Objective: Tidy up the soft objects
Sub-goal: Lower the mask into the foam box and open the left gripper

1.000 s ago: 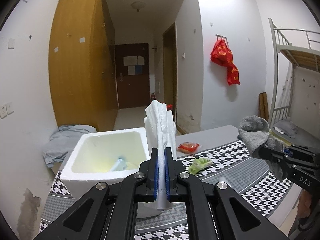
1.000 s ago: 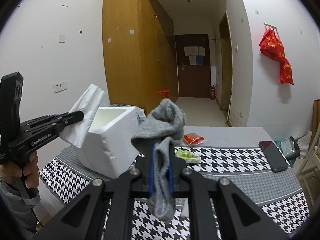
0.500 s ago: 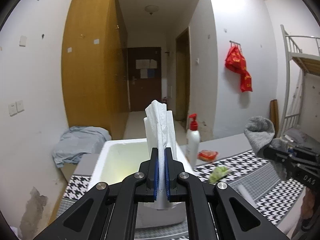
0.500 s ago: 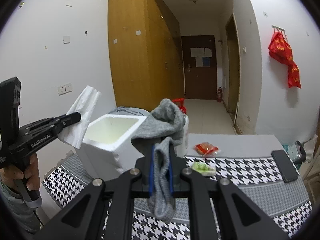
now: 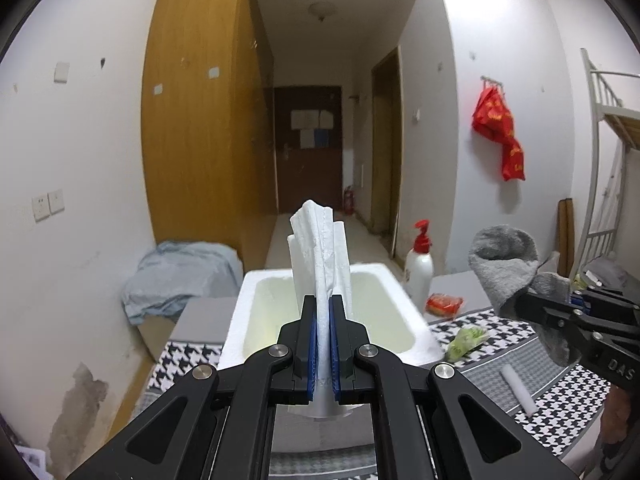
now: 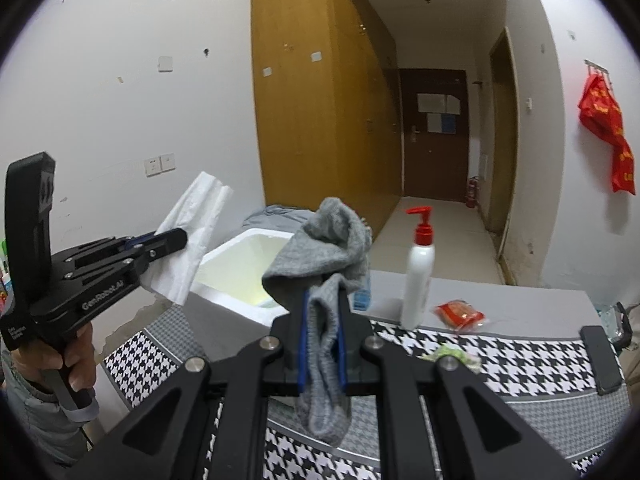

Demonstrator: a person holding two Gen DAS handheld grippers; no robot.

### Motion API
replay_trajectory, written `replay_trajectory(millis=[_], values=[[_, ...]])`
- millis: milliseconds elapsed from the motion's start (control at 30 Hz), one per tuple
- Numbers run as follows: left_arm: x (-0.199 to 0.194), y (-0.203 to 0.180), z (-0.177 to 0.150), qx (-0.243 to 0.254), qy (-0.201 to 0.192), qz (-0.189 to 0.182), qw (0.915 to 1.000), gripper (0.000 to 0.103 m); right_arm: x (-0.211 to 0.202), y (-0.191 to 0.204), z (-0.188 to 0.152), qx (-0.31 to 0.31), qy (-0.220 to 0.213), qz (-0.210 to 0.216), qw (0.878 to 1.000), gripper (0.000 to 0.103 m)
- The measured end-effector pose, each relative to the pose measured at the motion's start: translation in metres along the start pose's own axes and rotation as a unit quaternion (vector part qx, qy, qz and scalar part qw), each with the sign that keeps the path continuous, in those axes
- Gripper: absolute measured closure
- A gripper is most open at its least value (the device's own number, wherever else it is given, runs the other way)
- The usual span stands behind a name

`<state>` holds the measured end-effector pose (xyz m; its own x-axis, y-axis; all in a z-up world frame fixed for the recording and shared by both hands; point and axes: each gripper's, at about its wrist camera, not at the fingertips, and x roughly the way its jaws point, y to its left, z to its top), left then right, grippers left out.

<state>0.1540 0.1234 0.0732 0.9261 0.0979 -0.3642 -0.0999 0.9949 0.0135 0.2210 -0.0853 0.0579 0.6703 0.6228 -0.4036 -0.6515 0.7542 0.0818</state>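
Observation:
My left gripper [image 5: 323, 312] is shut on a folded white tissue [image 5: 320, 248] that stands upright between its blue pads, just in front of the open white foam box [image 5: 404, 292]. In the right wrist view the same left gripper [image 6: 176, 240] holds the tissue [image 6: 192, 232] out to the left of the foam box [image 6: 224, 296]. My right gripper [image 6: 323, 312] is shut on a grey sock [image 6: 328, 248], which flops over above the pads and hangs below them. That sock [image 5: 504, 264] and the right gripper [image 5: 524, 304] show at the right of the left wrist view.
A houndstooth cloth [image 6: 520, 360] covers the table. On it are a white pump bottle with a red top [image 6: 418, 276], a red packet [image 6: 460, 314], a green wrapped item [image 5: 466, 340], a white roll [image 5: 518, 388] and a dark phone [image 6: 600, 354]. A grey bundle [image 5: 180, 276] lies by the left wall.
Both views have swung left: the foam box now sits straight ahead of the left gripper and the pump bottle has come into sight. Both grips are unchanged.

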Motion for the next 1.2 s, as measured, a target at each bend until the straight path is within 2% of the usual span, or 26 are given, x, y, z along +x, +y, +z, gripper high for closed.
replay_trajectory(millis=[200, 533, 933, 1033, 1100, 1167, 1200], values=[[0.011, 0.003, 0.005, -0.007, 0.009, -0.009, 0.9999, 0.097, 0.006, 0.006, 0.002, 0.002, -0.001, 0.017, 1.000, 0.088], [0.039, 0.005, 0.015, -0.010, 0.030, -0.018, 0.9994, 0.097, 0.015, 0.005, 0.006, 0.004, 0.008, 0.007, 1.000, 0.088], [0.071, 0.004, 0.016, -0.003, 0.049, -0.003, 0.9988, 0.096, 0.021, -0.005, 0.007, 0.006, 0.016, -0.016, 1.000, 0.088], [0.077, 0.006, 0.015, -0.003, 0.060, -0.003, 0.9982, 0.086, 0.021, -0.005, 0.008, 0.007, 0.017, -0.020, 1.000, 0.088], [0.079, 0.007, 0.013, 0.002, 0.062, -0.004, 0.9980, 0.069, 0.022, -0.006, 0.008, 0.008, 0.017, -0.024, 1.000, 0.088], [0.078, 0.009, 0.013, 0.001, 0.058, -0.006, 0.9983, 0.043, 0.023, -0.005, 0.009, 0.007, 0.018, -0.029, 0.999, 0.088], [0.077, 0.010, 0.013, 0.000, 0.056, -0.003, 0.9984, 0.036, 0.023, -0.006, 0.009, 0.007, 0.018, -0.030, 0.999, 0.088]])
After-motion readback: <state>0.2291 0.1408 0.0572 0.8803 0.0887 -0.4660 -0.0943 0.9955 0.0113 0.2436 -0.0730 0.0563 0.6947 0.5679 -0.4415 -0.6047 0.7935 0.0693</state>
